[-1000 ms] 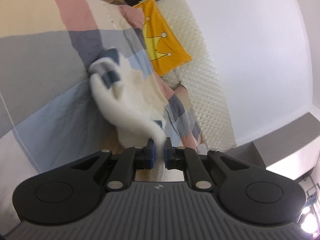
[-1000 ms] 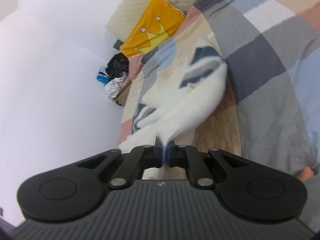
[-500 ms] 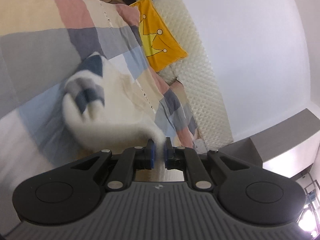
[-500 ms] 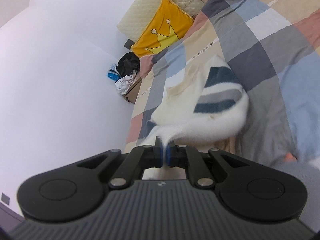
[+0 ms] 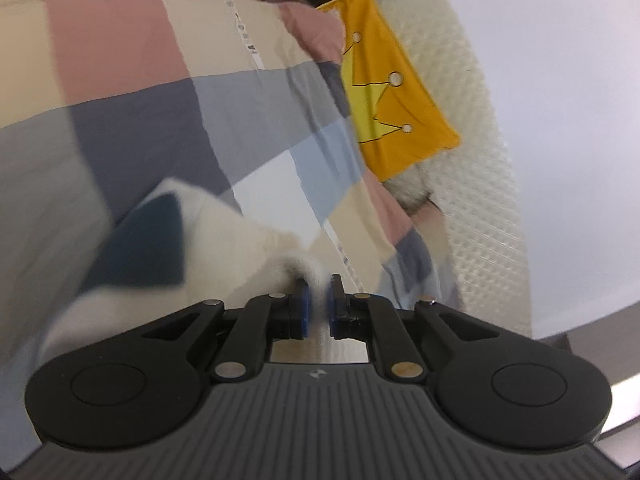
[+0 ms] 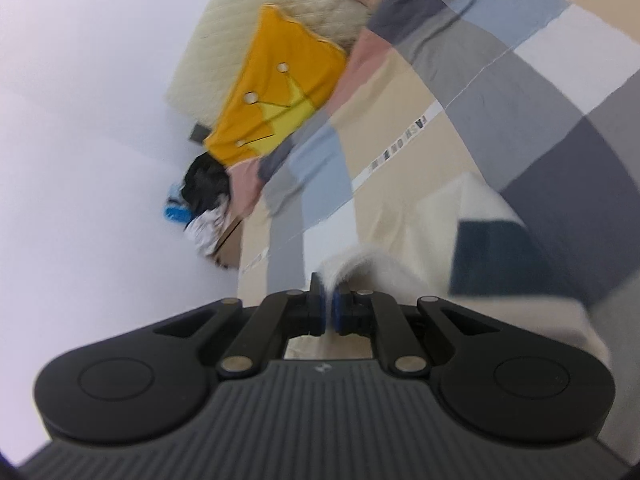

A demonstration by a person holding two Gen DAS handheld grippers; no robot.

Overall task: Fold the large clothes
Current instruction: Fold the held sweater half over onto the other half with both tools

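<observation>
Sweater held over the bed, both ends pinched.
We see a checked bed cover (image 5: pixel 168 92), yellow pillow (image 5: pixel 396 112), white sweater (image 5: pixel 224 248) above the bed; left gripper (image 5: pixel 317 294) and right gripper (image 6: pixel 329 294) jaws nearly closed, each clamping its fabric.

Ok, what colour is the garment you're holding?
Cream-white garment with a dark navy block; clearest in the left wrist view.

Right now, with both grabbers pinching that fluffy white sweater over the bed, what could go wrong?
1. The left gripper and right gripper each pinch only a thin edge of the fluffy white sweater with dark blue patches; it might slip out.
2. The sweater hangs bunched, so it could land wrinkled on the checked patchwork bedspread.
</observation>
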